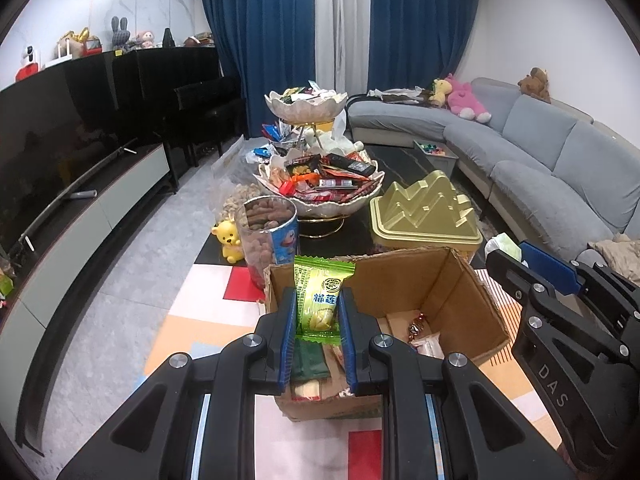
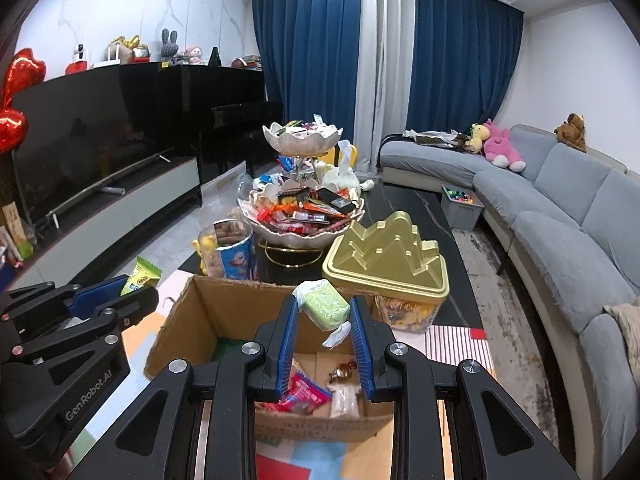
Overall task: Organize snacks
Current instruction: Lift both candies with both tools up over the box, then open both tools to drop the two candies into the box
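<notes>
My left gripper [image 1: 317,305] is shut on a green-and-yellow snack packet [image 1: 320,294], held upright above an open cardboard box [image 1: 472,304] with several loose snacks inside. My right gripper [image 2: 325,312] is shut on a pale green wrapped sweet [image 2: 325,305] over the same cardboard box [image 2: 188,320]. Beyond the box stands a two-tier shell-shaped snack stand [image 1: 320,184] piled with wrappers; the stand [image 2: 300,216] also shows in the right wrist view. The right gripper appears at the right edge of the left view, the left gripper at the left edge of the right view.
A gold mountain-shaped tin [image 1: 424,216] sits right of the stand. A clear jar of nuts [image 1: 266,236] and a yellow bear toy [image 1: 230,240] stand to the left. A grey sofa [image 2: 560,220] runs along the right, a TV unit [image 1: 80,200] along the left.
</notes>
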The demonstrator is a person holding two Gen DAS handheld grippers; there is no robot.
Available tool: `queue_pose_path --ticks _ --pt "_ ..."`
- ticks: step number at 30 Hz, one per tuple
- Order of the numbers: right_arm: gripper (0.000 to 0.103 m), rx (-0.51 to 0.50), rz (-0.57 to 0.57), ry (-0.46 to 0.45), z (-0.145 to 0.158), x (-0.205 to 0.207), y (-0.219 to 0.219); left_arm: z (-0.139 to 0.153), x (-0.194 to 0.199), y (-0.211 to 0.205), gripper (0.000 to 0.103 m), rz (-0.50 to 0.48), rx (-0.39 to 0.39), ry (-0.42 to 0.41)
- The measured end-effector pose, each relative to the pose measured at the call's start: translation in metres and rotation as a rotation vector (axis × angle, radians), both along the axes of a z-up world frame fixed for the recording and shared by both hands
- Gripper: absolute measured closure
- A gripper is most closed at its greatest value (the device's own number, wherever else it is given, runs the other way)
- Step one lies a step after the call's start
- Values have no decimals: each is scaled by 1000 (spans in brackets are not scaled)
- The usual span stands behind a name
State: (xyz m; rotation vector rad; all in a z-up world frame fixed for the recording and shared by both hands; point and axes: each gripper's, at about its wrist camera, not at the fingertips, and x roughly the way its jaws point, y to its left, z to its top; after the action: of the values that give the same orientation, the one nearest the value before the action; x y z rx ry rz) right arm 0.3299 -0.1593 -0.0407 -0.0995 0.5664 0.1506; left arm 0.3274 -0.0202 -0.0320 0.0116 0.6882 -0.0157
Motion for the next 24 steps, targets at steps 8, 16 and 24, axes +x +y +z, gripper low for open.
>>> queue_pose_path --ticks 8,16,24 --pt "75 9 1 54 -12 29 3 -15 20 4 82 4 -15 37" --pt "75 0 19 90 -23 38 8 -29 29 6 81 -13 -35 84" --pt "36 -14 2 60 -16 30 7 -28 24 12 53 8 -50 85"
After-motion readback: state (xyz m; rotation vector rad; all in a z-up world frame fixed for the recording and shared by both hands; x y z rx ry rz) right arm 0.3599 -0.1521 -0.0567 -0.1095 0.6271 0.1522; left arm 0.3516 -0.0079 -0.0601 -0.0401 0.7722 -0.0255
